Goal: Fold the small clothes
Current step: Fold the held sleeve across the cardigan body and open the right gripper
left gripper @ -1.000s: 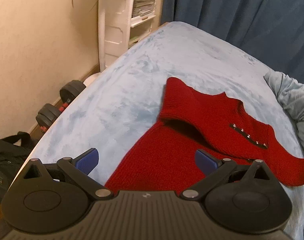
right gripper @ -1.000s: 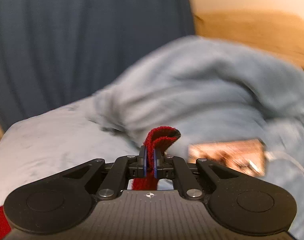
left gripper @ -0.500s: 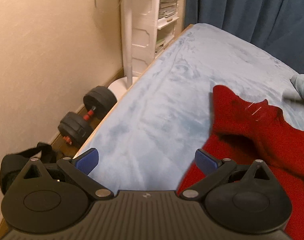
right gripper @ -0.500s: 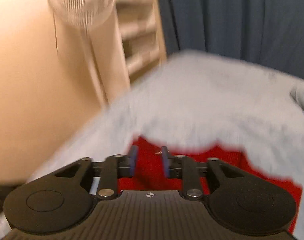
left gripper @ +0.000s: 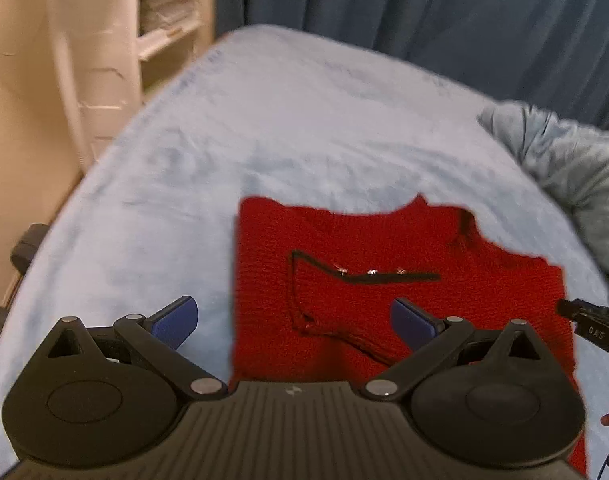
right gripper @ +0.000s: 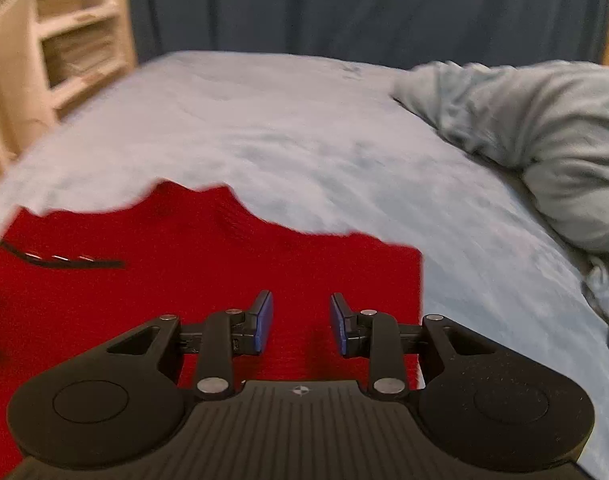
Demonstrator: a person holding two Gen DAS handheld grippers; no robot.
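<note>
The red sweater [left gripper: 384,248] lay flat on the pale blue bed cover [left gripper: 288,120], folded into a rough rectangle, with a dark seam line and a short row of small metal studs [left gripper: 370,272] across its upper face. In the left wrist view the sweater filled the centre and the 3 o'clock side of the bed; in the right wrist view it [right gripper: 208,248] occupied the 9 o'clock half, with its straight right edge running from centre frame toward 6 o'clock. The left gripper [left gripper: 294,320] hung above the near edge of the sweater with its blue fingers spread wide and nothing between them; the left finger was over bare bed cover, the right finger over red knit. The right gripper [right gripper: 300,320] hung over the sweater's right portion; its jaws had just been opening and stood partly apart, with only the flat cloth visible below the gap and no fabric pinched. A crumpled grey-blue blanket [right gripper: 544,132] lay on the bed at 2 o'clock, apart from the sweater. A dark blue curtain [right gripper: 344,0] hung behind the bed at 12 o'clock, and a white shelf unit [right gripper: 72,36] stood at 10 o'clock.
</note>
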